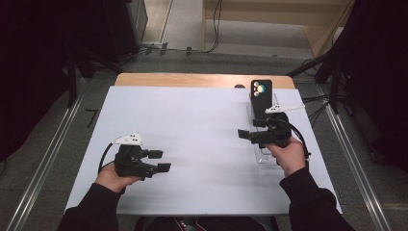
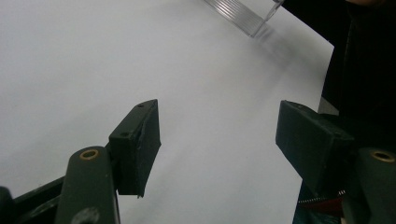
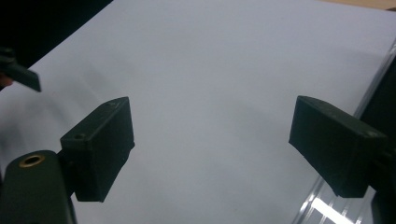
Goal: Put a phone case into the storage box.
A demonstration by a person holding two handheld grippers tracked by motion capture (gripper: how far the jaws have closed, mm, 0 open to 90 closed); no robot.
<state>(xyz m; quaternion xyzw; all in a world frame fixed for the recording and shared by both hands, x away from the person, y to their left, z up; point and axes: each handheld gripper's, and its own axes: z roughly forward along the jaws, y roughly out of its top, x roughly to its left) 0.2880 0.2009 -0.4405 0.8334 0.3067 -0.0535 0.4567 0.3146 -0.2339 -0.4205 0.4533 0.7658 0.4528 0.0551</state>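
Note:
A black phone (image 1: pixel 261 96) with a round coloured patch on its back stands upright in a clear plastic stand (image 1: pixel 263 155) at the right back of the white table top (image 1: pixel 192 120). My right gripper (image 1: pixel 251 128) hovers over that stand just in front of the phone, jaws pointing left, open with nothing between them (image 3: pixel 210 144). The stand's clear edge (image 3: pixel 322 205) runs by its right jaw. My left gripper (image 1: pixel 160 160) rests low at the front left, open and empty (image 2: pixel 219 140). The stand's ribbed end (image 2: pixel 243 14) lies far ahead of it.
A wooden strip (image 1: pixel 192 79) edges the table's far side. Dark stands and cables flank the table on the floor, with metal rails (image 1: pixel 48 159) along both sides. A black sleeve (image 2: pixel 364 70) fills the right of the left gripper view.

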